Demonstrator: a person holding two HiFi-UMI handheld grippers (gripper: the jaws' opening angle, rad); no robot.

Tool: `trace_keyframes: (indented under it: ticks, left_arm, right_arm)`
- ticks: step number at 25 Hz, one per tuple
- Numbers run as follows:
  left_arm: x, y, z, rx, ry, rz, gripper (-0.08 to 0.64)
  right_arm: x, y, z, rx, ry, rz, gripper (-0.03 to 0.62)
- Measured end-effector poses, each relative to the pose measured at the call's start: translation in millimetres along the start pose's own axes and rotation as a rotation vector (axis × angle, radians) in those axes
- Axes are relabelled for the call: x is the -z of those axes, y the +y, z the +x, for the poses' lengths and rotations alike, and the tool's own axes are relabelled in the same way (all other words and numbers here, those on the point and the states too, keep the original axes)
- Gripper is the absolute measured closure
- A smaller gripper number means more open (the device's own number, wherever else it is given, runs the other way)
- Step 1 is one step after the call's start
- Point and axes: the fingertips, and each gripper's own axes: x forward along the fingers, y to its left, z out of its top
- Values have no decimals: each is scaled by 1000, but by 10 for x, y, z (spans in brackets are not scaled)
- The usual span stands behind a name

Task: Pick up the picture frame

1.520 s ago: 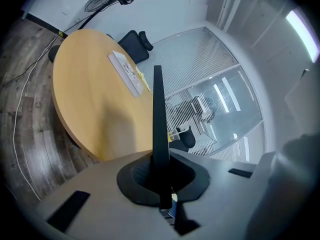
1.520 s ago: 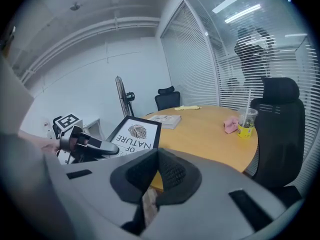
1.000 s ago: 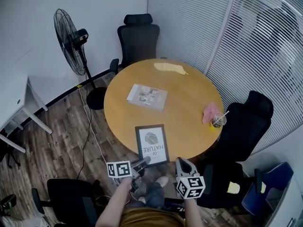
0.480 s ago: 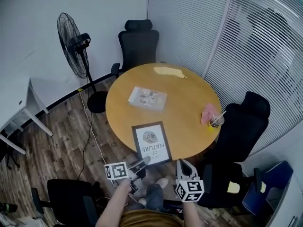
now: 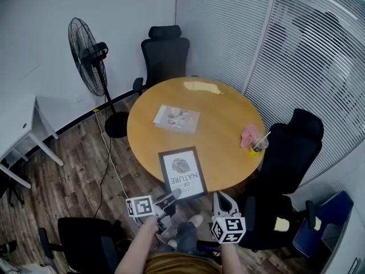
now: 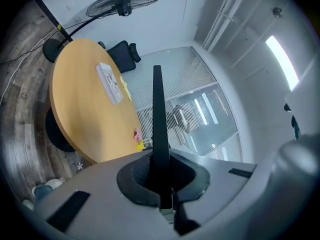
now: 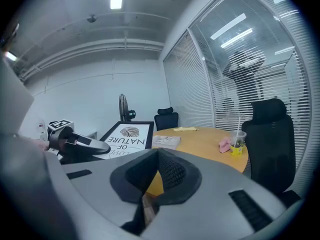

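The picture frame [image 5: 182, 173], black-edged with a white print reading "OF NATURE", sits at the near edge of the round wooden table [image 5: 222, 119]. My left gripper [image 5: 173, 194] is shut on the frame's near left corner. In the left gripper view the frame [image 6: 157, 109] shows edge-on as a thin black strip rising from between the jaws. The right gripper view shows the frame [image 7: 126, 134] tilted, with the left gripper [image 7: 100, 147] at its near side. My right gripper [image 5: 222, 197] hangs just off the table edge, right of the frame, jaws closed on nothing.
On the table lie a booklet [image 5: 177, 118], a yellow cloth [image 5: 201, 87], a pink cloth [image 5: 249, 135] and a drink cup with a straw [image 5: 260, 145]. Black office chairs stand at the far side [image 5: 165, 53], right [image 5: 292, 152] and near left [image 5: 85, 241]. A floor fan [image 5: 88, 53] stands left.
The left gripper has risen a little with the frame's near corner in it, and the frame has turned slightly on the table. The right gripper shifted a little beside it.
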Motion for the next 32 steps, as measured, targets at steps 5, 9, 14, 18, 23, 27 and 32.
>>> trace_keyframes:
  ticks: [5,9,14,18,23,27,32]
  left_arm:
    - [-10,-28,5,11,-3,-5,525]
    - [-11,-41,27,15,-5,-12,525]
    - [-36,31,3,-34,5,16,525]
    - [-49,78,-8,-69,15,45,525]
    - [-34,35,45,-26,1,1,525]
    - [-23,26,60,-23,3,1,525]
    - [-37,49,56,-37,5,9,525]
  right_arm:
    - [-7,-9,1,0,0,-3,580]
    - [-20,-9,16,-5,0,-8,580]
    - [-1,-30,34,0,3,-11,580]
    - [-14,-45,32,-5,0,-1,580]
    - [-3,-67,36,-8,5,3,580]
    - [7,-73,29,-8,12,-2,580]
    - [5,-88,21,-9,12,3,580]
